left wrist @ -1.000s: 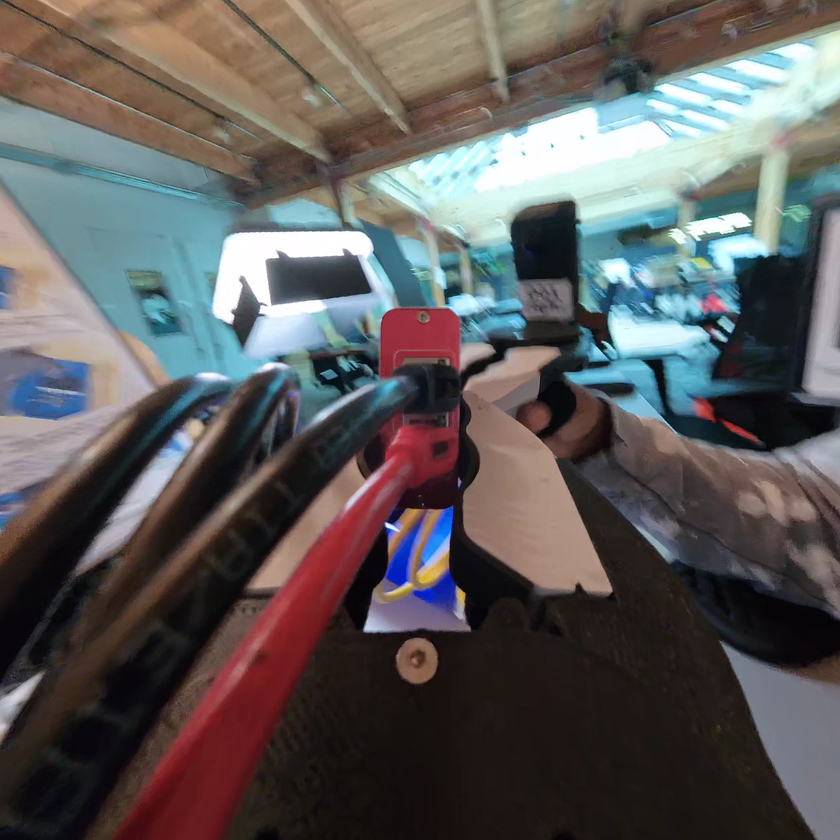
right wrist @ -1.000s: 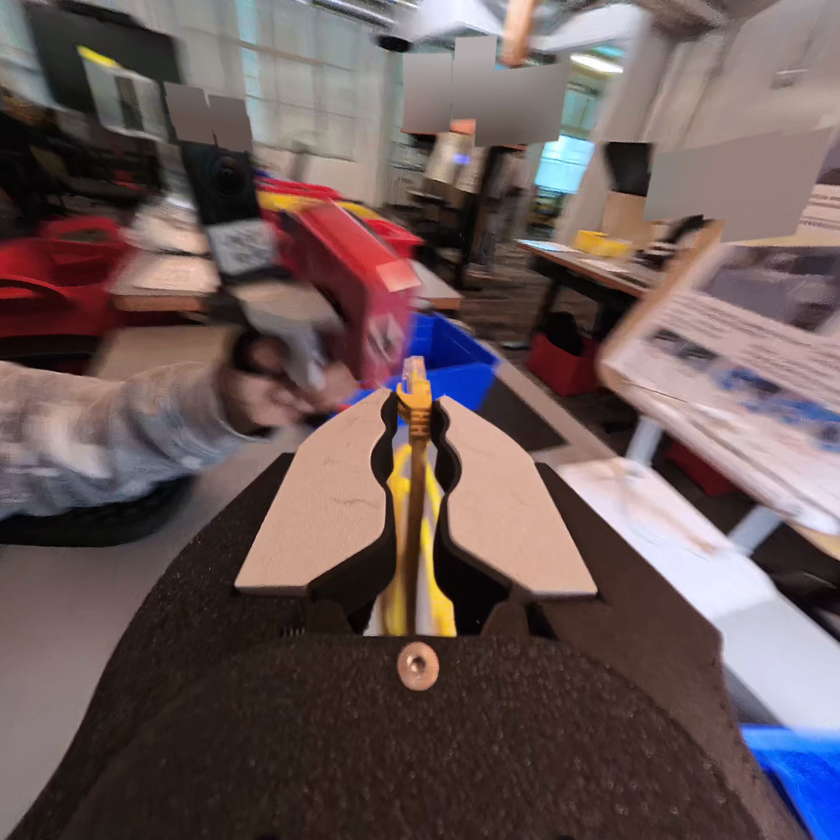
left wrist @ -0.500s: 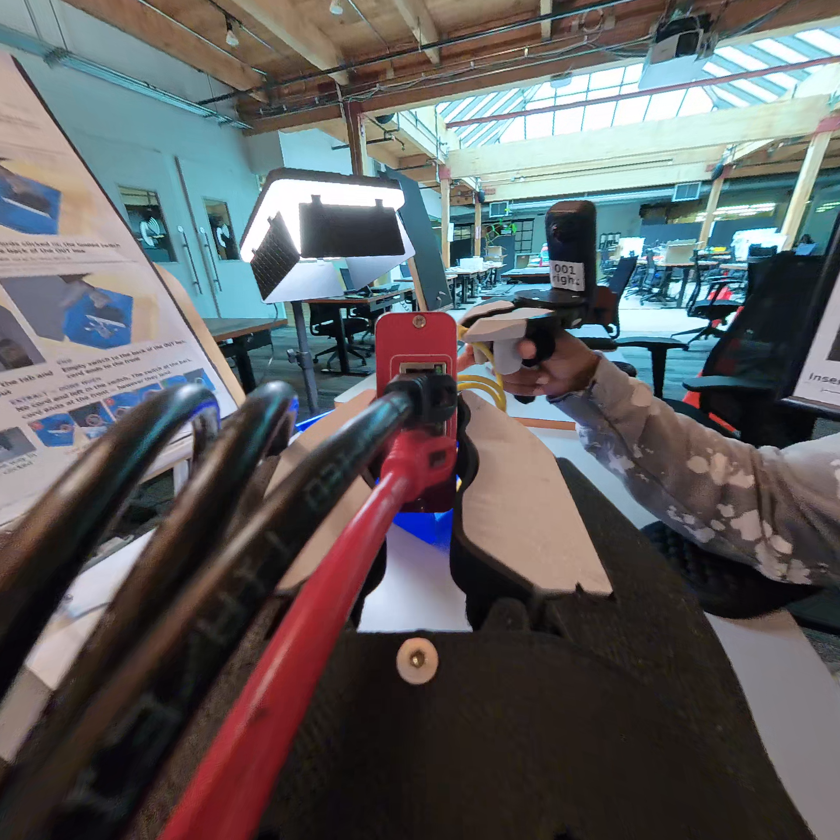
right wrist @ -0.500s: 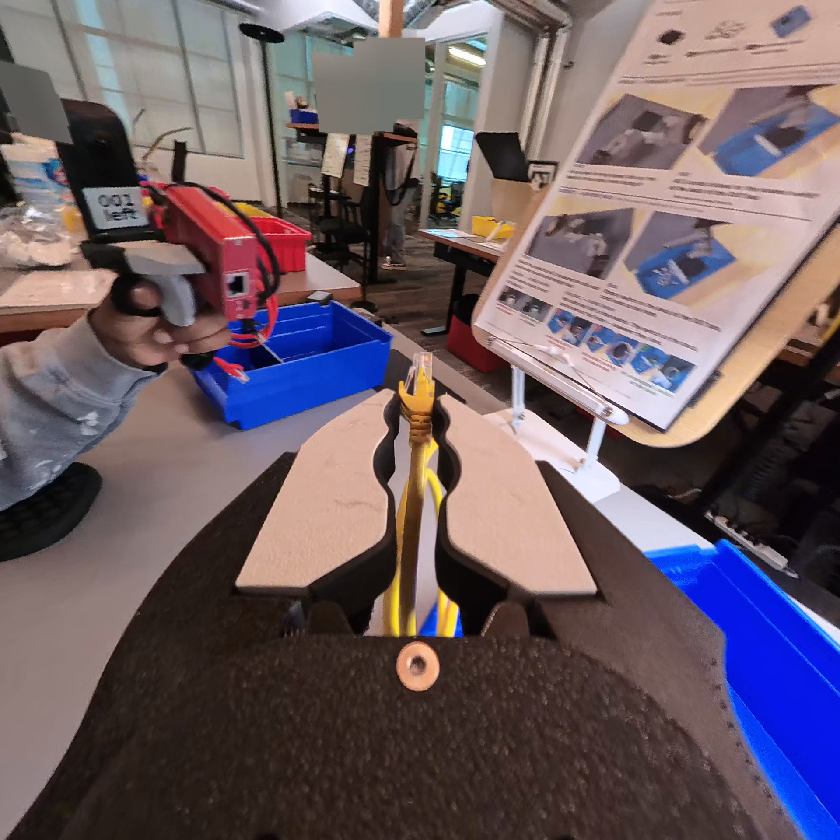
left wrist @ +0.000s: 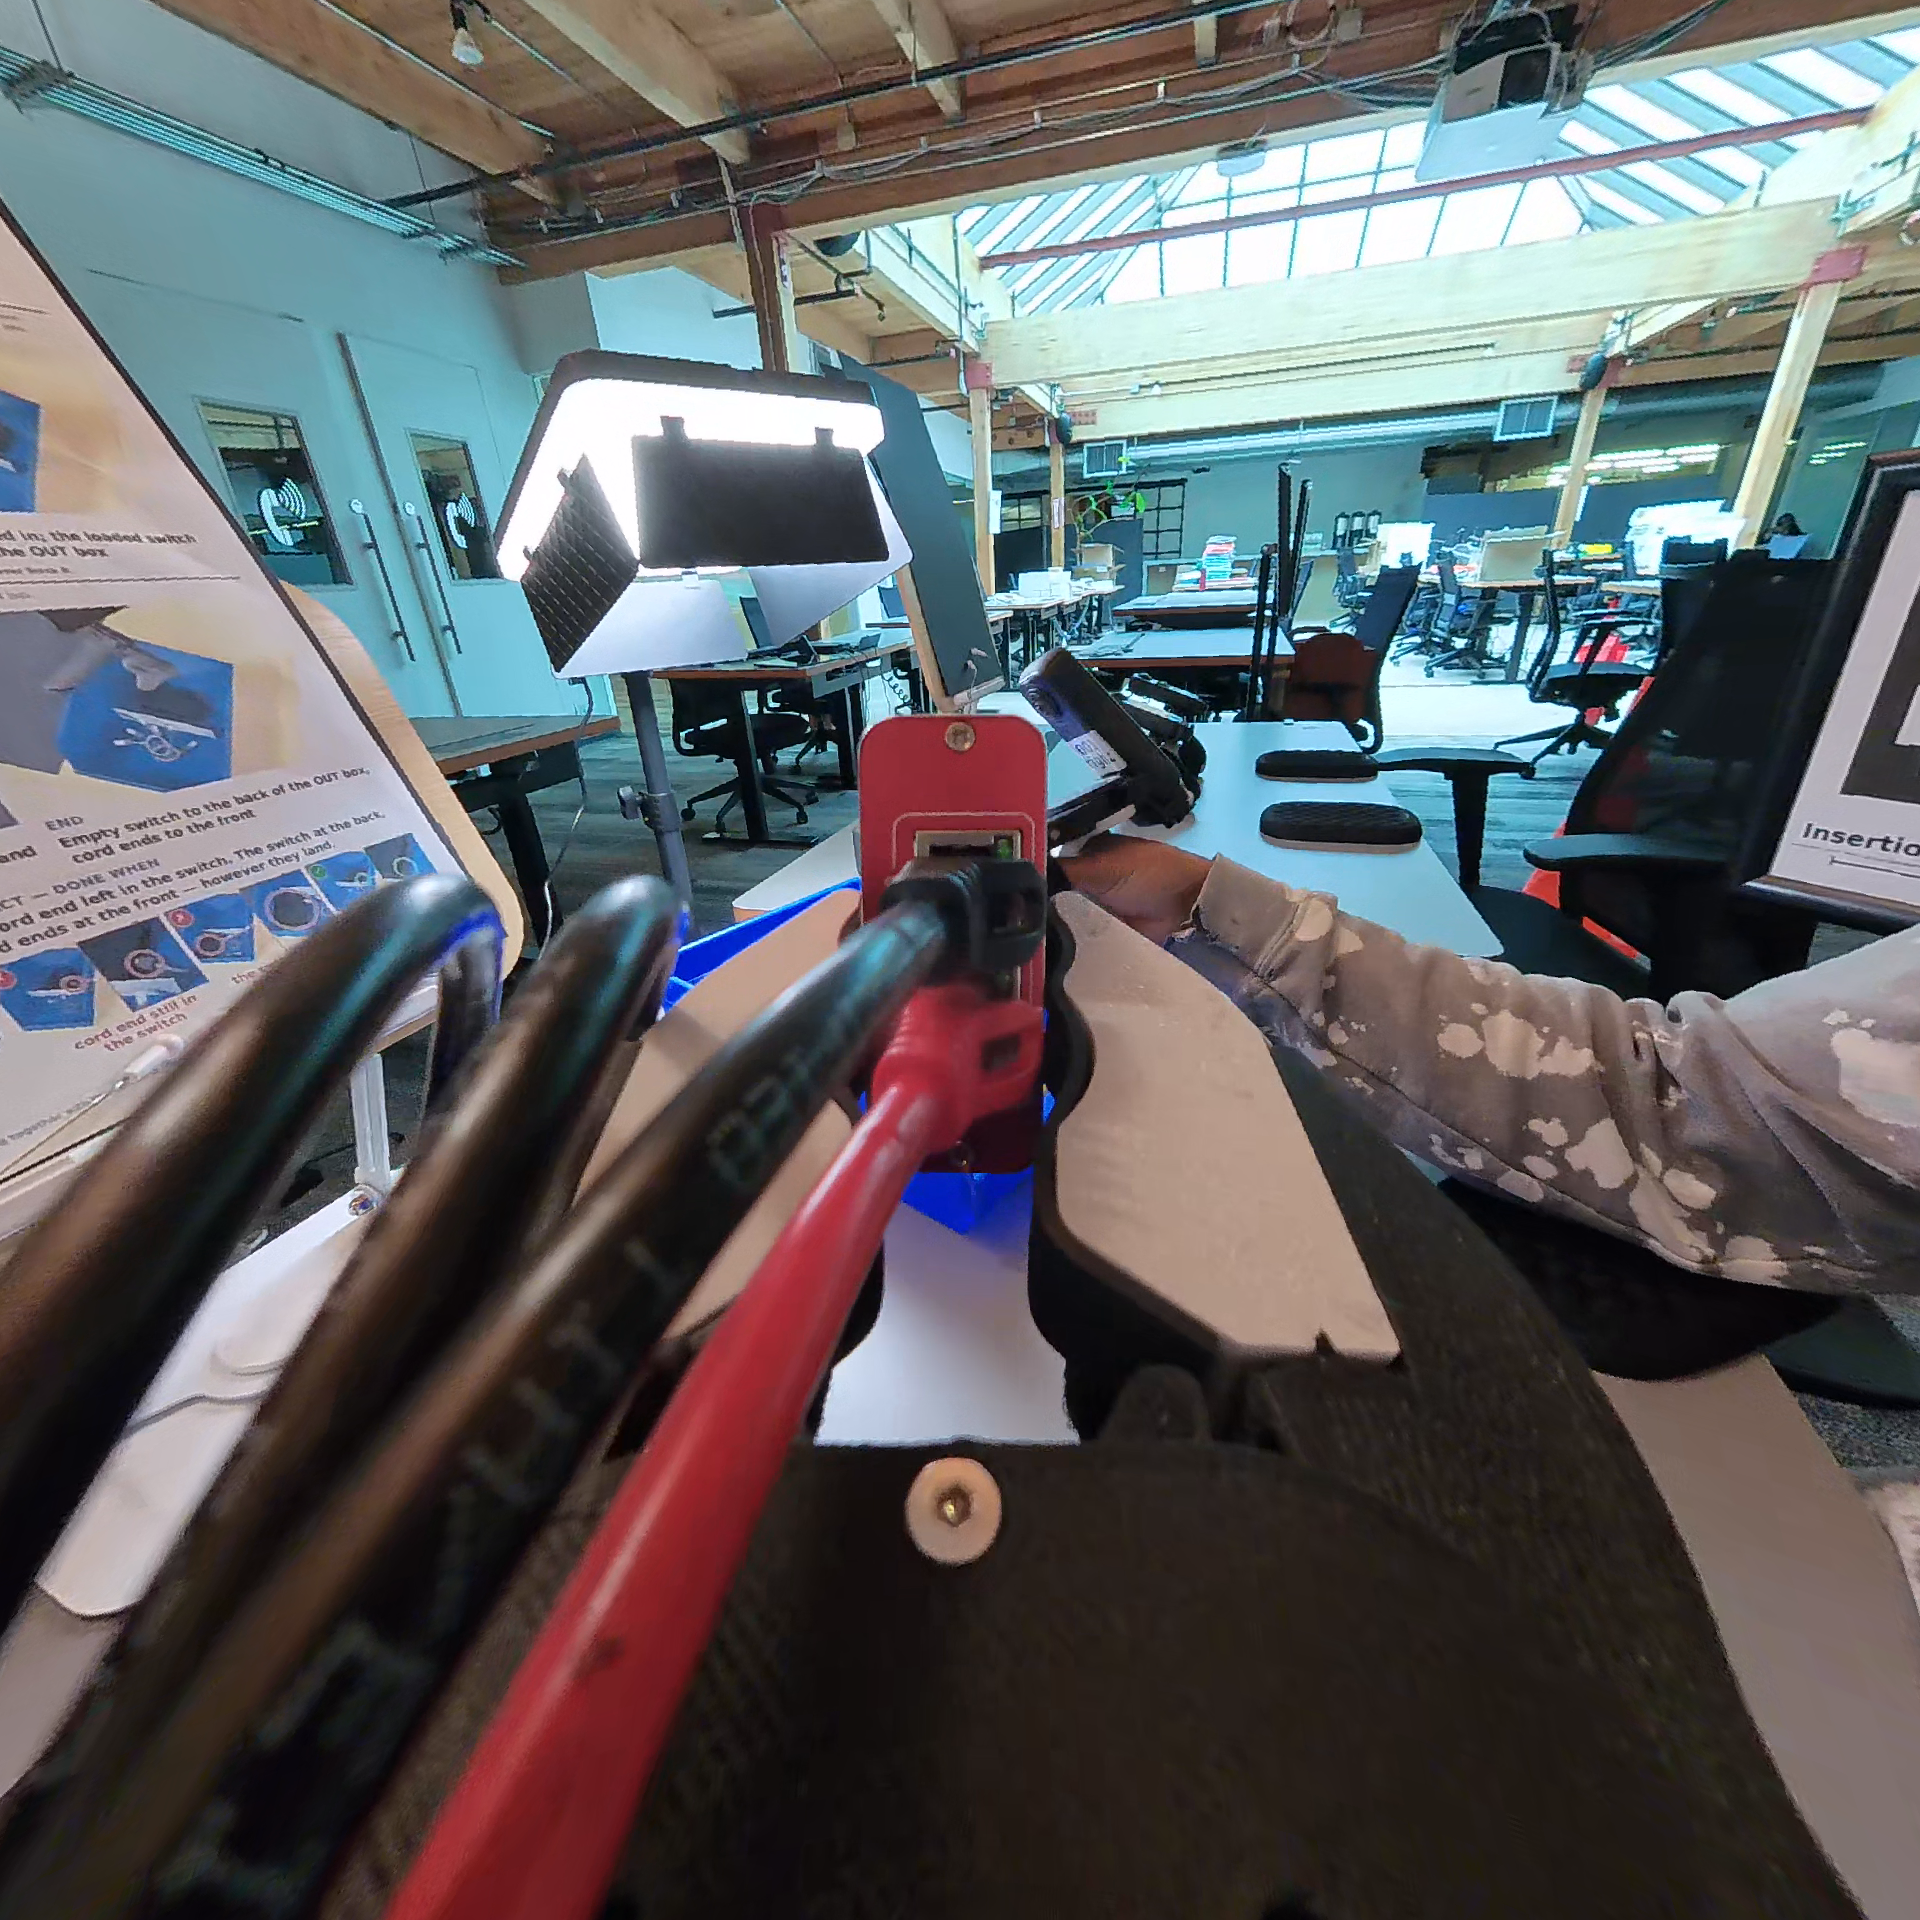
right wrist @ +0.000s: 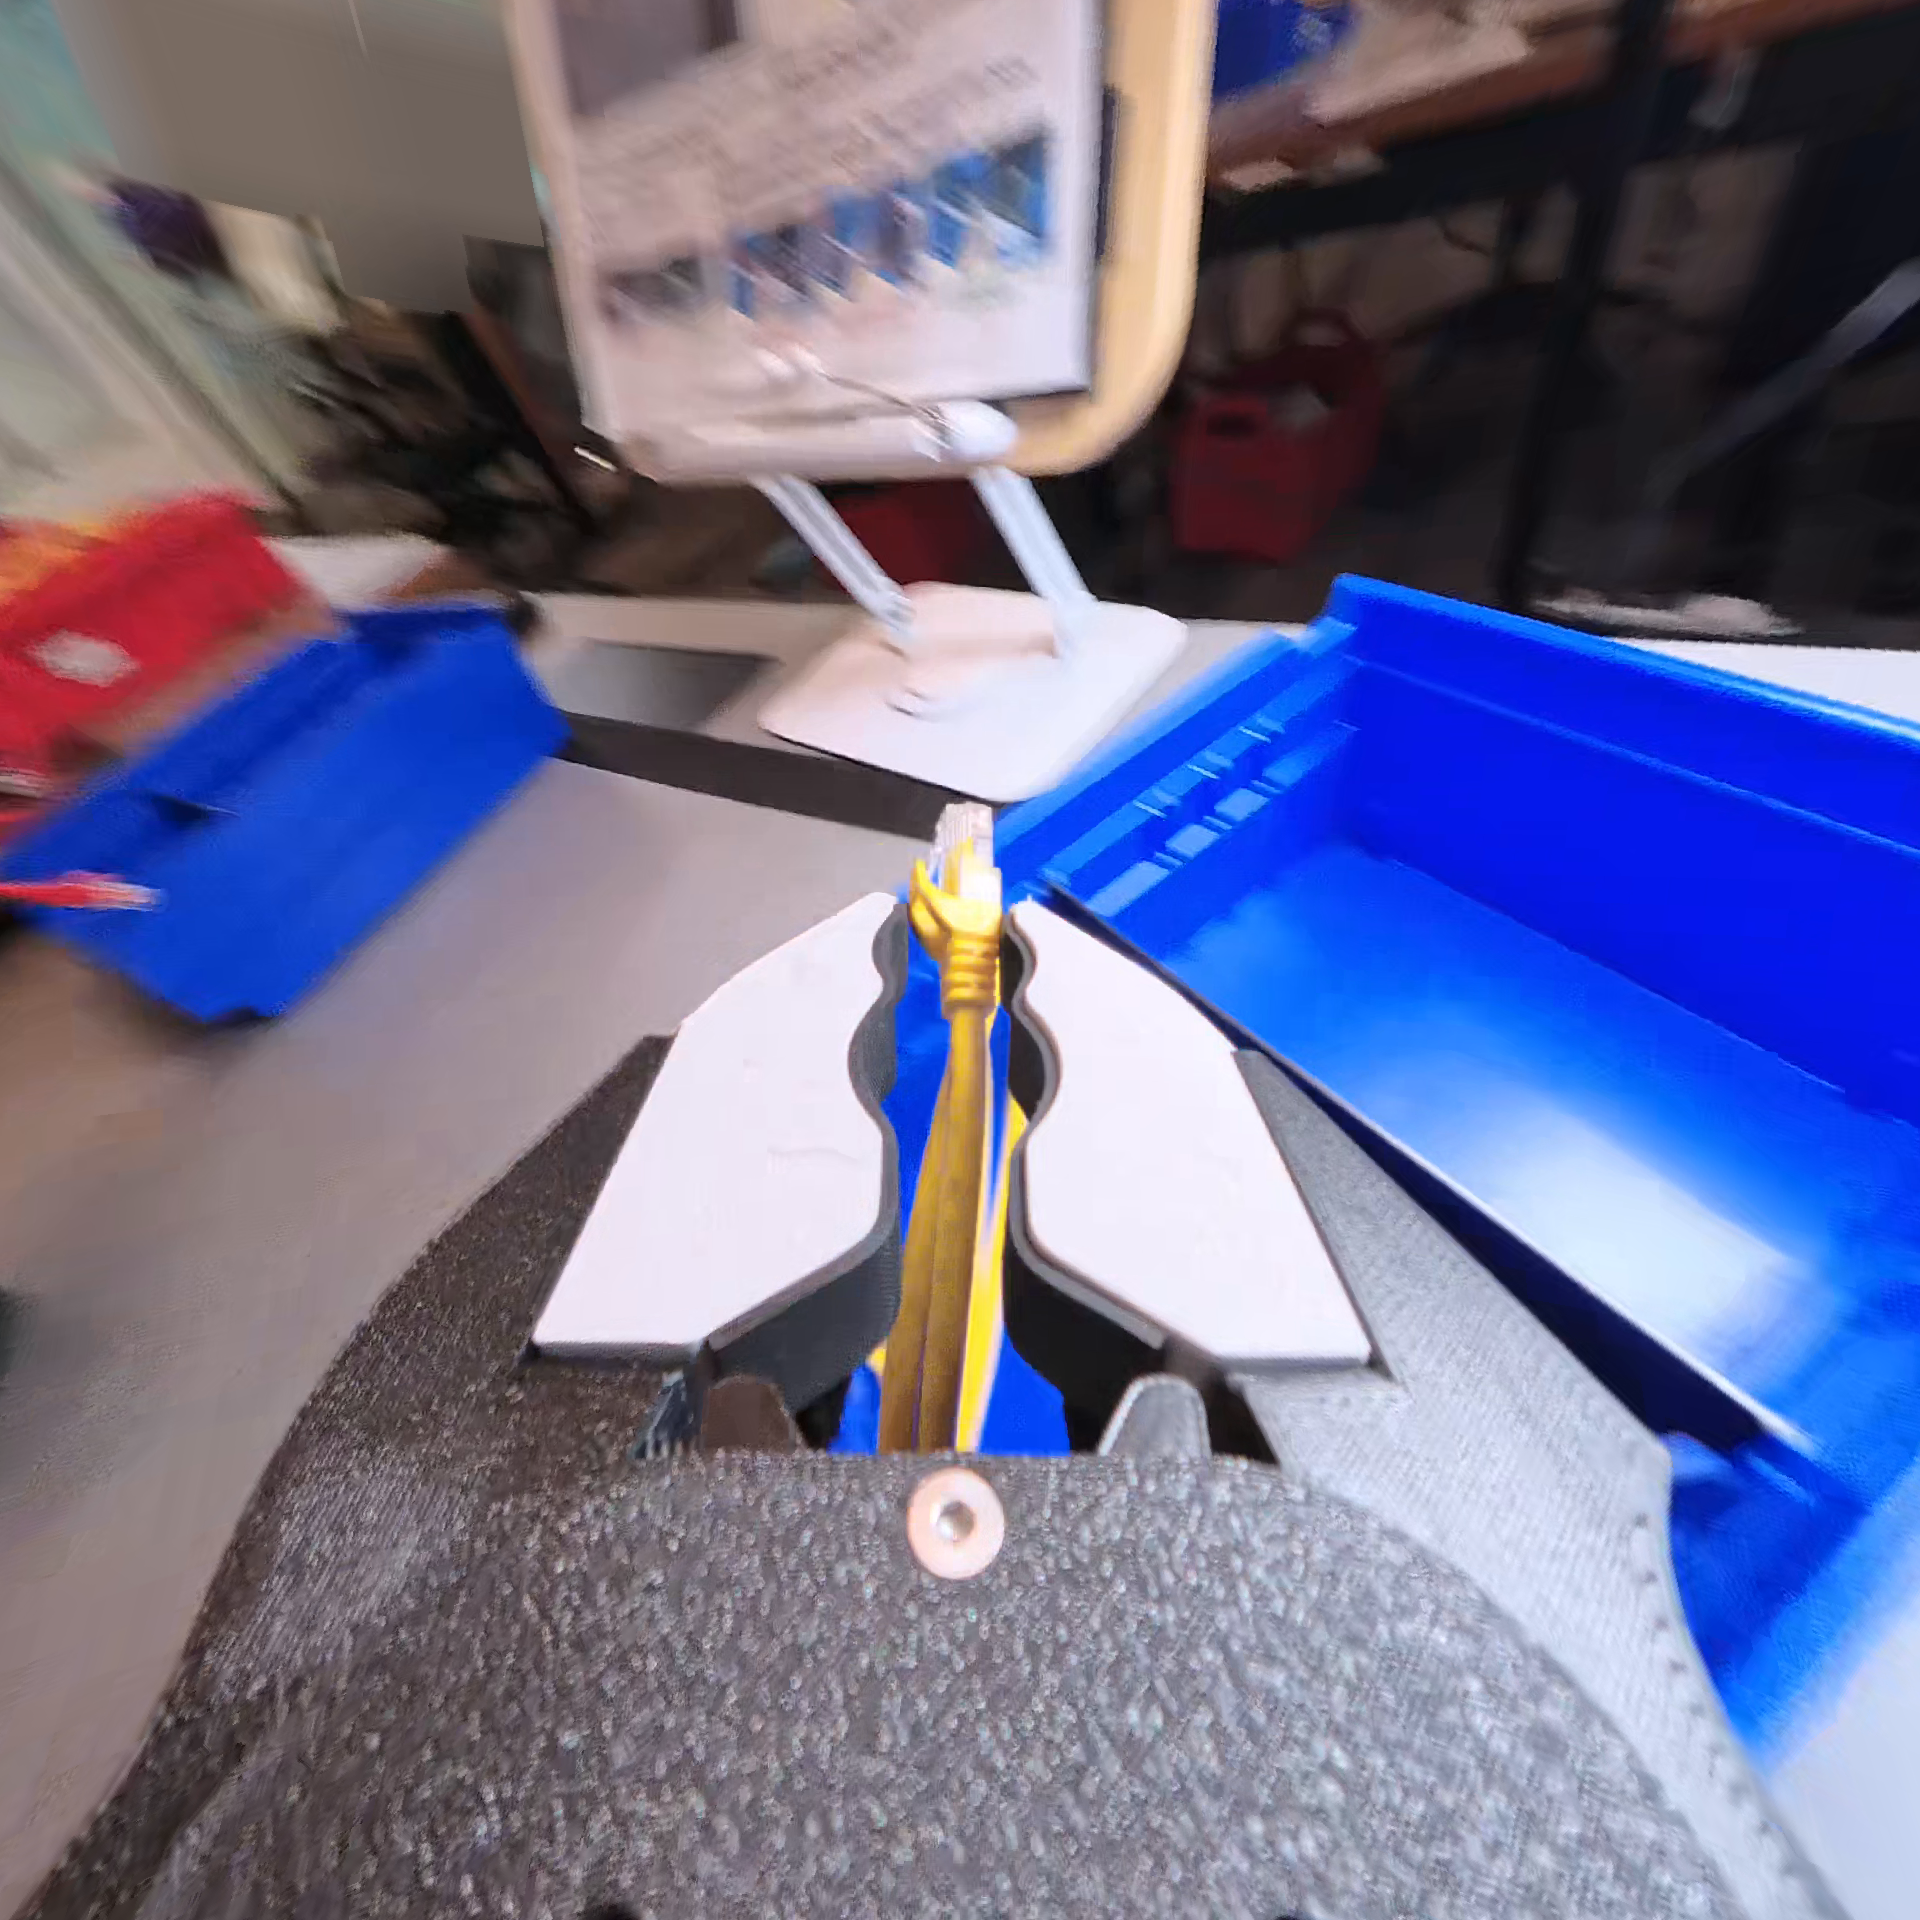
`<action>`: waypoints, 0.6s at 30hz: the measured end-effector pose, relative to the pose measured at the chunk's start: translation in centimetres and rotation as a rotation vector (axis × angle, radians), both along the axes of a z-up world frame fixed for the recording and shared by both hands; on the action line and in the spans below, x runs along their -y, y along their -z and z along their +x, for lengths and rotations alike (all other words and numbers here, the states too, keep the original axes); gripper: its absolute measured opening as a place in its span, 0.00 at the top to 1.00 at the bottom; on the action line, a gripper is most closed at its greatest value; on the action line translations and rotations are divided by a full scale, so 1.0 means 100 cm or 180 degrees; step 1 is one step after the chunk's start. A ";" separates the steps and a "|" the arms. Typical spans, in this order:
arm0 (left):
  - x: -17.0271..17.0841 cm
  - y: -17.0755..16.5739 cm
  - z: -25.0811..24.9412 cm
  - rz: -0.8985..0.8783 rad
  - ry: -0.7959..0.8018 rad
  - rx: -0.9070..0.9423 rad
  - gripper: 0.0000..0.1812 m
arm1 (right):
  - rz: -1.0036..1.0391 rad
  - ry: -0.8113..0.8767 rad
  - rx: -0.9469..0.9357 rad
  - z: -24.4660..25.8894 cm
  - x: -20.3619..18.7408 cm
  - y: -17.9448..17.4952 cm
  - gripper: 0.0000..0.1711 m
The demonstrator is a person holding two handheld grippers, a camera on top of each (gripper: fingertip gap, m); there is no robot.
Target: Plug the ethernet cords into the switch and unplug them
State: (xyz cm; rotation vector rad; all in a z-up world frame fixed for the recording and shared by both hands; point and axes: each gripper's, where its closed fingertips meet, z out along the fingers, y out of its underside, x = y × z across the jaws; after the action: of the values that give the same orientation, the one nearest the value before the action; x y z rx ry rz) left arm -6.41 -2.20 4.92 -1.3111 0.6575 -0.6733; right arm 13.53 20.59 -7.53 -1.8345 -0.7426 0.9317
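My left gripper [left wrist: 951, 997] is shut on a red switch [left wrist: 951, 769], held upright on end. A black cord [left wrist: 966, 904] and a red cord [left wrist: 961, 1049] are plugged into it; the port above them [left wrist: 961, 847] is empty. Black cord loops [left wrist: 312, 1195] hide the left finger. My right gripper [right wrist: 954, 920] is shut on a yellow ethernet cord [right wrist: 961, 1039], whose clear plug [right wrist: 964, 831] sticks out past the fingertips, over the near rim of a blue bin [right wrist: 1558, 1039]. The right gripper also shows in the left wrist view [left wrist: 1112, 748], tilted down behind the switch.
A second blue bin [right wrist: 281, 790] stands at left on the grey table [right wrist: 520, 987], with the switch a red blur [right wrist: 125, 623] above it. An instruction board [right wrist: 862, 208] on a white stand [right wrist: 966, 686] is behind. A lit lamp panel [left wrist: 707, 520] and a sleeved arm [left wrist: 1558, 1091] are near.
My right gripper has swung down and to the right with the yellow cord, from pointing at the board to over the blue bin. My left gripper keeps holding the switch.
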 end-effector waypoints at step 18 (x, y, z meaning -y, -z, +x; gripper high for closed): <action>-0.007 0.024 0.026 -0.0246 0.0287 -0.0188 0.84 | 0.1578 0.0058 0.1076 -0.014 0.036 -0.056 0.82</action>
State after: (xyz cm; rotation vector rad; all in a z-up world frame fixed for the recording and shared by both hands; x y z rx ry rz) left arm -3.81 -1.52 2.47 -1.3831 0.7482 -0.7416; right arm 12.11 17.03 -1.94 -1.5591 -1.0550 0.3743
